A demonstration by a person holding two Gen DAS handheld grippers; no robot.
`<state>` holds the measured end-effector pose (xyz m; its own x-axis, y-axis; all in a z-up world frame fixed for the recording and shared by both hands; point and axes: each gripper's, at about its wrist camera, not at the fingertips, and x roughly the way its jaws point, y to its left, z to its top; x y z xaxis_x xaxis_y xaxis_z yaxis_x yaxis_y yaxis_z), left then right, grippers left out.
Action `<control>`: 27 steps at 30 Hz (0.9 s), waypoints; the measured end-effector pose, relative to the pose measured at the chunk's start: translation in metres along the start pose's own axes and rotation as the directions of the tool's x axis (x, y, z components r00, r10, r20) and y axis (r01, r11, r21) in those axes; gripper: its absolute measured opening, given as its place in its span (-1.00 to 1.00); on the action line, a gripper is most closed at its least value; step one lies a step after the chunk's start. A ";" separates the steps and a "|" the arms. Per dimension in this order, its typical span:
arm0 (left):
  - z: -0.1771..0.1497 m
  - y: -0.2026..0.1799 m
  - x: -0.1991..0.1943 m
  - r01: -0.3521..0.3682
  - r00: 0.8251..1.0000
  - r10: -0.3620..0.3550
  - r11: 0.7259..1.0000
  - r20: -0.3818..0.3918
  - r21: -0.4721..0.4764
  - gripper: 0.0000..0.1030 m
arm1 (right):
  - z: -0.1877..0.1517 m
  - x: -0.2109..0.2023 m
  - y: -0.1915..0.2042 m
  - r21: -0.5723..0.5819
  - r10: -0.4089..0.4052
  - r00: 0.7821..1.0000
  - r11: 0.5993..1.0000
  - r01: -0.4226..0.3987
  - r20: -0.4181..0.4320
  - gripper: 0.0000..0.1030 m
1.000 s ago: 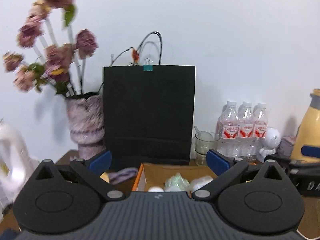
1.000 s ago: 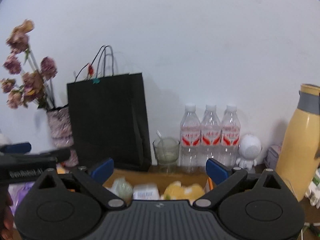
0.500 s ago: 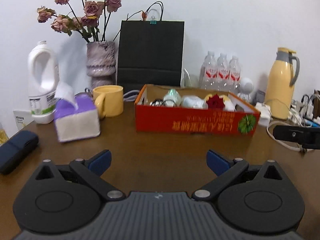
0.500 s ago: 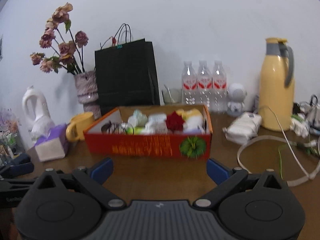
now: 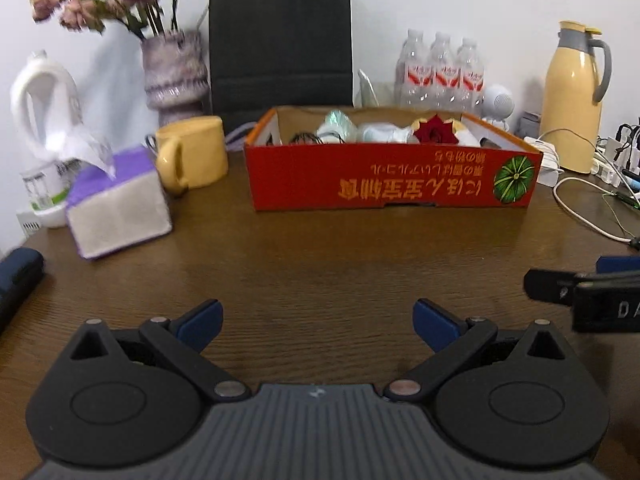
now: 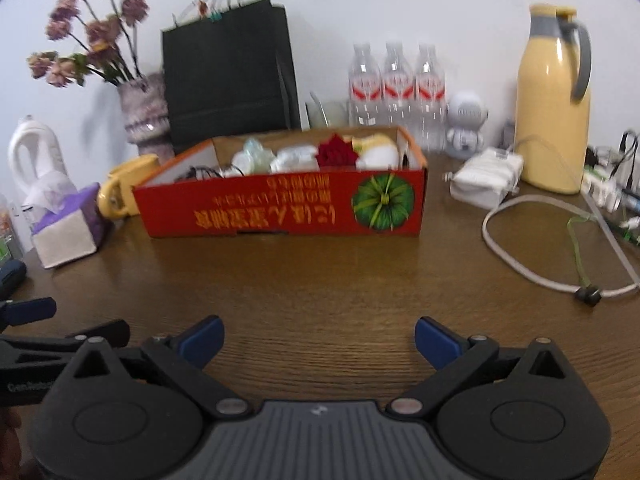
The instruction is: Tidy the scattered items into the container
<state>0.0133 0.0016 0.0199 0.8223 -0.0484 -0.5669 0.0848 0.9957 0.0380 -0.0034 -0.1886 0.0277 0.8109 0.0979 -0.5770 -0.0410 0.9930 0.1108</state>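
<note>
Before you, dark brown wood-grain table (image 5: 320, 256), red cardboard box (image 5: 392, 178) at its middle back, yellow ceramic mug (image 5: 192, 152) just left of it, purple-and-white tissue box (image 5: 118, 200) nearer left, pale yellow thermos jug (image 6: 554, 100) far right, grey looped cable (image 6: 520, 264) lying right.

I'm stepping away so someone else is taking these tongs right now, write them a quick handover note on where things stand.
Left tongs: open, empty, low over the bare wooden table.
Right tongs: open, empty, beside them on the right.
Red box stands ahead, toward the back of the table; inside are a red rose, white wrapped bundles and a dark cable at its left end.
Done: those items are boxed.
Left: nothing loose lies between tongs and box. Judge whether the white packet right of the box belongs in it.
</note>
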 end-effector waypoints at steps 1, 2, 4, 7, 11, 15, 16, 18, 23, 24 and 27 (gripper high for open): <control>0.001 0.001 0.004 0.004 1.000 -0.004 1.000 -0.017 -0.005 1.00 | 0.000 0.005 0.000 0.003 0.000 1.000 1.000 0.000 -0.012 0.98; 0.002 0.001 0.007 0.015 1.000 -0.015 1.000 -0.025 -0.008 1.00 | 0.000 0.008 0.000 0.003 -0.001 1.000 1.000 0.001 -0.021 0.98; 0.003 0.000 0.012 0.021 0.999 -0.021 1.000 -0.050 -0.002 1.00 | -0.001 0.013 0.000 0.001 -0.004 0.999 1.000 0.004 -0.035 0.98; 0.003 0.000 0.017 0.033 0.996 -0.033 0.999 -0.078 -0.006 1.00 | -0.001 0.016 0.000 0.007 -0.003 0.999 1.000 0.003 -0.040 0.98; 0.002 -0.001 0.020 0.031 0.995 -0.031 1.000 -0.092 -0.004 1.00 | -0.001 0.019 -0.001 0.013 -0.005 0.999 1.000 0.006 -0.052 0.98; 0.002 -0.002 0.020 0.029 0.995 -0.029 1.000 -0.090 -0.004 1.00 | -0.002 0.020 0.001 -0.006 -0.013 0.998 1.000 0.013 -0.054 0.99; 0.002 -0.002 0.020 0.028 0.995 -0.028 1.000 -0.091 -0.004 1.00 | -0.002 0.020 0.002 -0.013 -0.016 0.998 1.000 0.015 -0.057 1.00; 0.003 -0.002 0.021 0.025 0.995 -0.025 1.000 -0.092 -0.006 1.00 | -0.002 0.021 0.005 -0.030 -0.024 0.998 0.999 0.022 -0.063 1.00; 0.003 -0.003 0.021 0.022 0.995 -0.022 1.000 -0.092 -0.010 1.00 | -0.002 0.021 0.005 -0.039 -0.036 0.997 0.999 0.034 -0.068 1.00; 0.002 -0.003 0.021 0.019 0.996 -0.020 1.000 -0.092 -0.012 1.00 | -0.002 0.021 0.005 -0.039 -0.039 0.997 0.999 0.037 -0.068 1.00; 0.002 -0.003 0.021 0.010 0.996 -0.012 1.000 -0.093 -0.018 1.00 | -0.002 0.022 0.006 -0.044 -0.046 0.996 0.998 0.043 -0.071 1.00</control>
<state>0.0313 -0.0028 0.0099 0.7656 -0.0525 -0.6411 0.0827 0.9964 0.0172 0.0130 -0.1803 0.0142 0.7685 0.0560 -0.6374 -0.0313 0.9983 0.0500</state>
